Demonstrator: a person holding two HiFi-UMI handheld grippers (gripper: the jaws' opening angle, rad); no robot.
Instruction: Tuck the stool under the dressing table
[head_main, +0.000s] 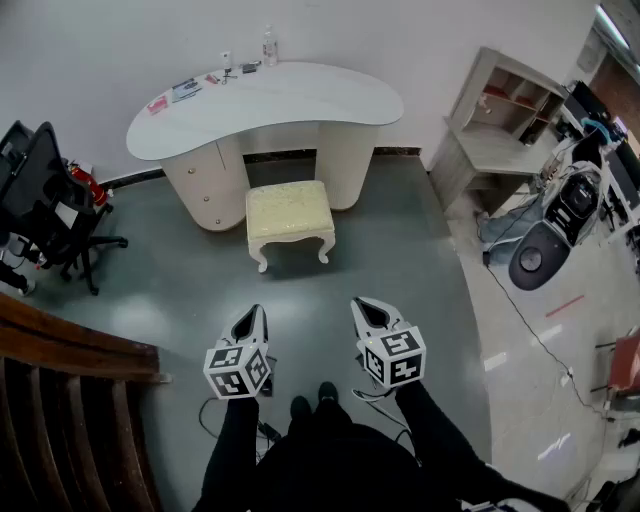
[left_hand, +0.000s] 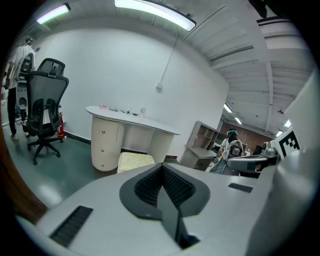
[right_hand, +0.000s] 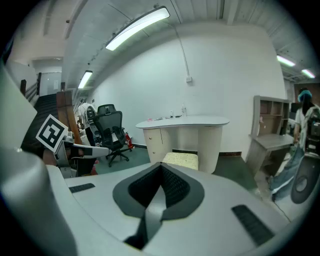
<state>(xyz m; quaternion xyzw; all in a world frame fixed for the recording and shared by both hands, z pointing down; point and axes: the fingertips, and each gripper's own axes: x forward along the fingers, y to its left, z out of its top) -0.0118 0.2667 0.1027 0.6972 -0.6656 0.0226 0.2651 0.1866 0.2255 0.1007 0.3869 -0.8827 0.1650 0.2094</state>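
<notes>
A cream padded stool (head_main: 289, 210) stands on the grey floor in front of the white kidney-shaped dressing table (head_main: 265, 105), its back edge just at the table's knee gap. My left gripper (head_main: 250, 320) and right gripper (head_main: 371, 309) hover side by side well short of the stool, both shut and empty. Looking along the left gripper (left_hand: 162, 169), the stool (left_hand: 135, 160) and table (left_hand: 132, 120) lie ahead. The right gripper view shows its own shut jaws (right_hand: 161, 169) pointing toward the stool (right_hand: 181, 158) and table (right_hand: 185, 121).
A black office chair (head_main: 45, 195) stands at the left, with a wooden stair rail (head_main: 70, 350) below it. A grey shelf unit (head_main: 500, 120), cables and equipment (head_main: 560, 215) fill the right side. A bottle (head_main: 268, 45) and small items sit on the tabletop.
</notes>
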